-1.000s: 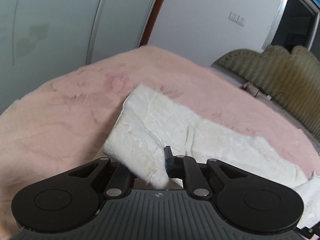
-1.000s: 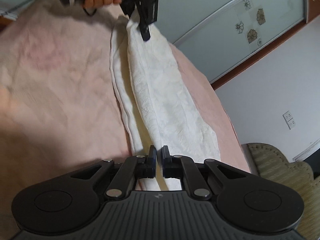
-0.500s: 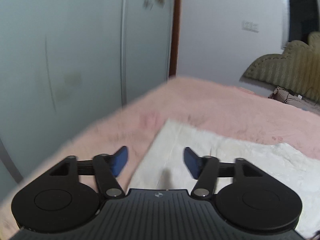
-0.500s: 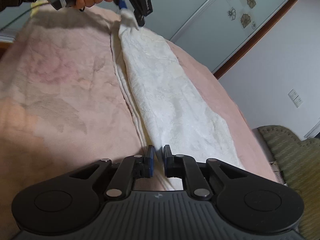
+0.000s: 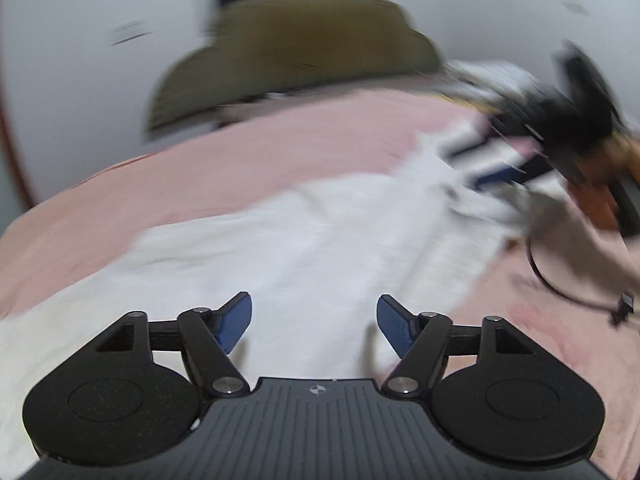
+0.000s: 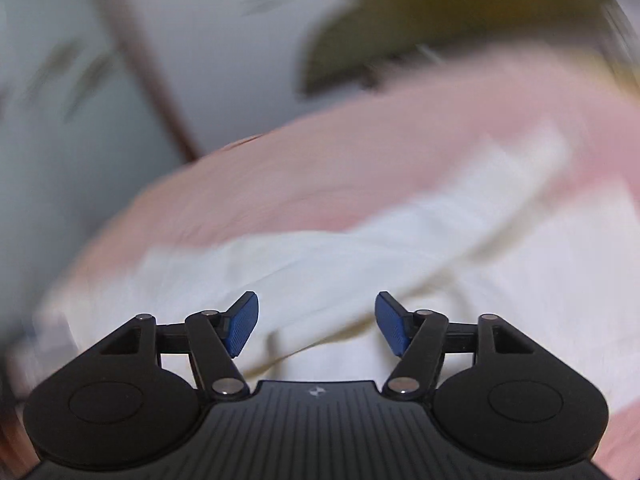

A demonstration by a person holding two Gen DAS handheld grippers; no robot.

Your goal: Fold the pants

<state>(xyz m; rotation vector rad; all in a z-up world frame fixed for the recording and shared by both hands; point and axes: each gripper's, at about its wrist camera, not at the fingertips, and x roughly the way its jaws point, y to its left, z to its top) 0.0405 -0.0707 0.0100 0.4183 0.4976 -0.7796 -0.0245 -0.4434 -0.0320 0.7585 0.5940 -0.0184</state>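
Lying flat on the pink bed (image 5: 240, 184), the white pants (image 5: 320, 248) stretch toward 2 o'clock beneath both claws; left claw (image 5: 314, 322) and right claw (image 6: 317, 322) gape apart, gripping nothing.

Matte black left gripper (image 5: 314, 322) and right gripper (image 6: 316, 322), each with ribbed grey-black housing, small star-shaped logo at centre, two round black discs either side, silver pivot screws on black linkage arms. Textured blue pads (image 5: 236, 322) on fingertips. Right of left gripper's housing: blurred bare hand (image 5: 600, 168), thin black cable (image 5: 560, 290).
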